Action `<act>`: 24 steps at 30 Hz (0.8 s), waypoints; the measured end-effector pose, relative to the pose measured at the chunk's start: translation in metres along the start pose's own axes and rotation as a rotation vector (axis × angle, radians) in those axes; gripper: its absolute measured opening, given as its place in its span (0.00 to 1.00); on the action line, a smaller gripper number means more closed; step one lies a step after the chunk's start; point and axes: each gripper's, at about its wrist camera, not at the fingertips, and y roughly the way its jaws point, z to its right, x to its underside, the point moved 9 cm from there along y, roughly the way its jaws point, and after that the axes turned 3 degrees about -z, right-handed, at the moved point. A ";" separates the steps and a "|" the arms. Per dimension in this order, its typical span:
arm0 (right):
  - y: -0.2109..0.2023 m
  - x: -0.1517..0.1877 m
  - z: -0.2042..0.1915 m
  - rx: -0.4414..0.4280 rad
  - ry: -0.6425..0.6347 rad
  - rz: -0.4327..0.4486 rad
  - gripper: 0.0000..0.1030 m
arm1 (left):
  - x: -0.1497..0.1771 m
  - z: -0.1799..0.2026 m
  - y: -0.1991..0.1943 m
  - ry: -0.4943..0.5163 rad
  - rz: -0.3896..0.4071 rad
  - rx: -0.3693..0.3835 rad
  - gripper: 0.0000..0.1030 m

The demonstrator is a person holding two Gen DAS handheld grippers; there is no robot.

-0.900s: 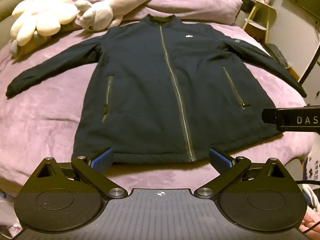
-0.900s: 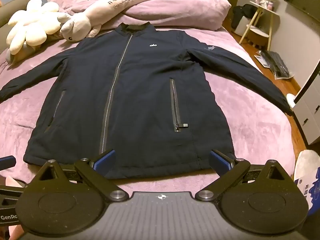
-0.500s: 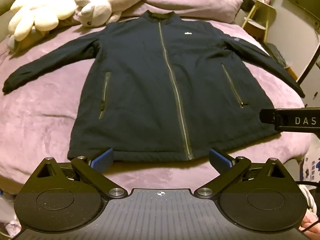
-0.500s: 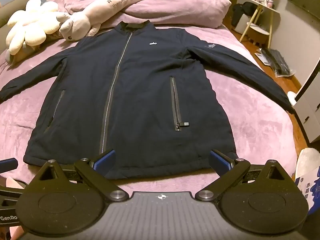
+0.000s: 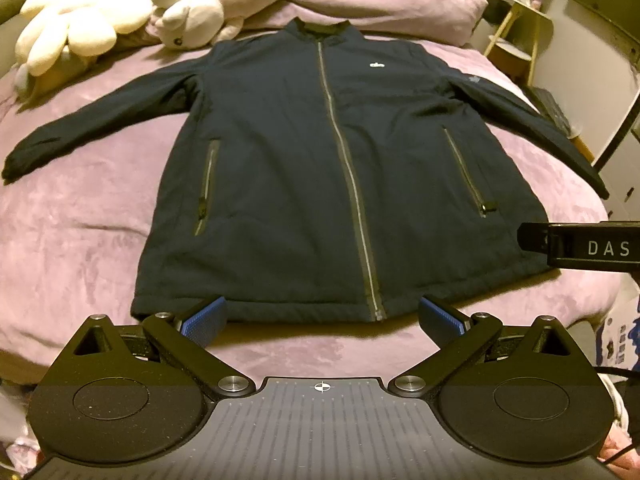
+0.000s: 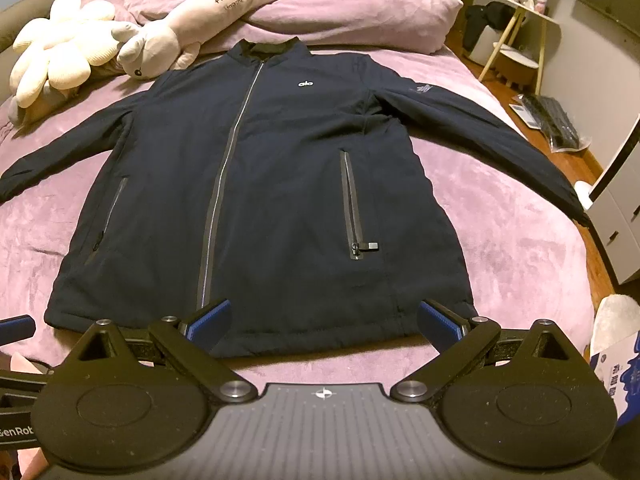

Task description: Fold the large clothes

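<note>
Jacket (image 5: 304, 168) lies front up and zipped on the bed (image 5: 72, 240), flat on the purple cover, collar at 12 o'clock and hem at 6 o'clock nearest me. Both sleeves are spread out: one runs toward 9 o'clock, the other toward 3 o'clock, its cuff reaching the bed's edge. The centre zip (image 6: 224, 184) runs from collar to hem. A zipped pocket sits on each side of the body; in the right wrist view the pull tab of the pocket zip (image 6: 370, 245) lies flat, pointing to 3 o'clock. A small white logo (image 6: 305, 84) marks the chest.

My left hand-held gripper (image 5: 322, 318) is spread wide and holds nothing; its blue pads sit just short of the hem, apart from the cloth. My right hand-held gripper (image 6: 324, 320) is likewise spread wide and empty, its pads over the hem line; I cannot tell whether they touch the fabric. In the left wrist view the right unit's black body shows at 3 o'clock, level with the jacket's lower corner.

At 11 o'clock, beyond the collar, lie a cream plush toy (image 5: 76, 32) and a long grey plush toy (image 6: 160, 48). A purple duvet (image 6: 360, 8) is bunched at 12 o'clock. A small side table (image 6: 520, 36) stands at 2 o'clock on the floor.
</note>
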 end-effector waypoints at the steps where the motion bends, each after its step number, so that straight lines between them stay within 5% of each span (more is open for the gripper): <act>1: 0.000 0.000 0.000 -0.001 0.001 -0.001 0.96 | 0.000 0.000 0.000 -0.001 -0.001 0.002 1.00; 24: 0.004 0.000 0.003 -0.003 0.016 -0.012 0.96 | 0.002 0.001 0.006 -0.005 -0.021 0.013 1.00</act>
